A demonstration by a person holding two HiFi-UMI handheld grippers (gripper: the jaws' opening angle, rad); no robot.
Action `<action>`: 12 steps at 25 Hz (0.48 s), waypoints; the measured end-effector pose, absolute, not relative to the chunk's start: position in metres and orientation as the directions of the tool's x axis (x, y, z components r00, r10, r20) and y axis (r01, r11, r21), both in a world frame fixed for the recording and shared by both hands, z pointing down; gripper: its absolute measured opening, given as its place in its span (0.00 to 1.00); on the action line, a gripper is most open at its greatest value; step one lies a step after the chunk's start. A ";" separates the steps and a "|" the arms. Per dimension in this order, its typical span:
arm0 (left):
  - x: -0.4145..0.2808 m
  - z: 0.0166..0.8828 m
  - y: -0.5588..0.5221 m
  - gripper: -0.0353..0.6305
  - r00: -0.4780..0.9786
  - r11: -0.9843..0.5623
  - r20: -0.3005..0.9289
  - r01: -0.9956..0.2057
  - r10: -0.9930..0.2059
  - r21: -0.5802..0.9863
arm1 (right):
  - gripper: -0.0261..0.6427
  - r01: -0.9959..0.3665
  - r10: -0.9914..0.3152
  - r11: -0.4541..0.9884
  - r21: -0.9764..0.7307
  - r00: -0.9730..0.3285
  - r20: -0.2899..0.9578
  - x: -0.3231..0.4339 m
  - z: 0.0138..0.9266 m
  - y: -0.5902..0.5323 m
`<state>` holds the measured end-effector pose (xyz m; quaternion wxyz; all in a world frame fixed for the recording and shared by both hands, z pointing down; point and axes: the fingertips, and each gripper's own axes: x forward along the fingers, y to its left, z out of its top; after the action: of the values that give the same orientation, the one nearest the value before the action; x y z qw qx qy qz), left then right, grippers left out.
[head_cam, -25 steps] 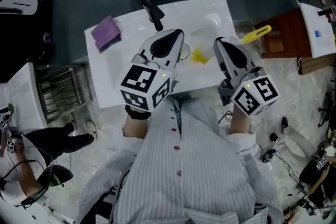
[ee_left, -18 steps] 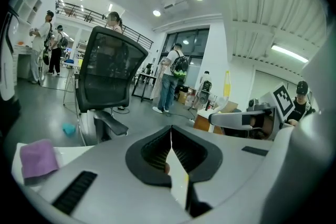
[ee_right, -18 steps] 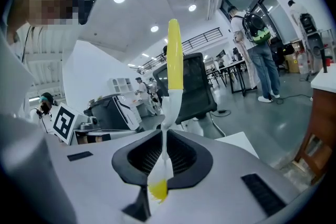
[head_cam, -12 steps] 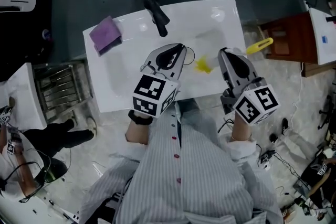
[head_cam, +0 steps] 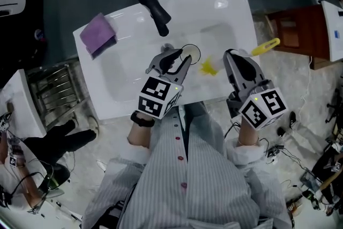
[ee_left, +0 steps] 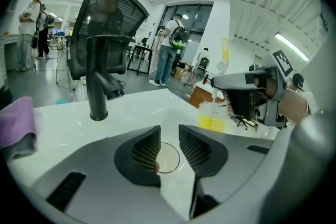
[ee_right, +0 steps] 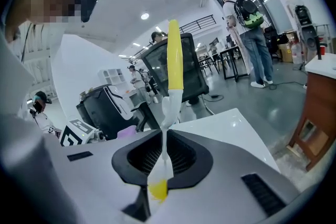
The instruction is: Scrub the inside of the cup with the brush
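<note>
A clear cup point(head_cam: 188, 53) shows only as a thin ring in the white sink point(head_cam: 225, 13). My left gripper point(head_cam: 177, 59) is at its near side with the jaws opening. In the left gripper view the ring point(ee_left: 168, 157) lies in the narrow gap between the pads, which do not press on it. My right gripper point(head_cam: 233, 56) is shut on the brush. Its yellow bristles point(head_cam: 208, 67) point left toward the cup and its yellow handle point(head_cam: 265, 46) sticks out to the right. In the right gripper view the white neck point(ee_right: 164, 144) runs between the jaws.
A black faucet point(head_cam: 155, 12) stands at the sink's far edge, and a purple cloth point(head_cam: 98, 35) lies on the far left corner. A metal rack point(head_cam: 59, 91) is left of the sink and a wooden cabinet point(head_cam: 297, 32) is right of it. People stand in the background.
My left gripper's jaws have parted from shut, and the cup's ring now shows fully beyond its tips. The right gripper still holds the brush in about the same place.
</note>
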<state>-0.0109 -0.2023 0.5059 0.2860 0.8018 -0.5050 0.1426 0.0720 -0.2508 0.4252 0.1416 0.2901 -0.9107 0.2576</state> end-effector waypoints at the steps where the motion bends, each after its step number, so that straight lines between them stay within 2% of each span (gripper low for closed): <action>1: -0.010 0.513 -0.202 0.21 0.453 -0.329 0.524 -0.889 -0.721 0.317 | 0.12 -0.603 -0.455 0.696 -0.388 -0.790 0.411 0.072 0.429 -0.252; 12: 0.013 0.569 -0.185 0.50 0.537 -0.466 0.594 -0.837 -0.599 0.287 | 0.12 -0.625 -0.468 0.680 -0.384 -0.773 0.429 0.073 0.450 -0.256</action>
<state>0.0132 -0.1851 0.5689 0.2828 0.8298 -0.4327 0.2104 0.0734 -0.2563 0.4499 0.1498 0.3020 -0.9042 0.2622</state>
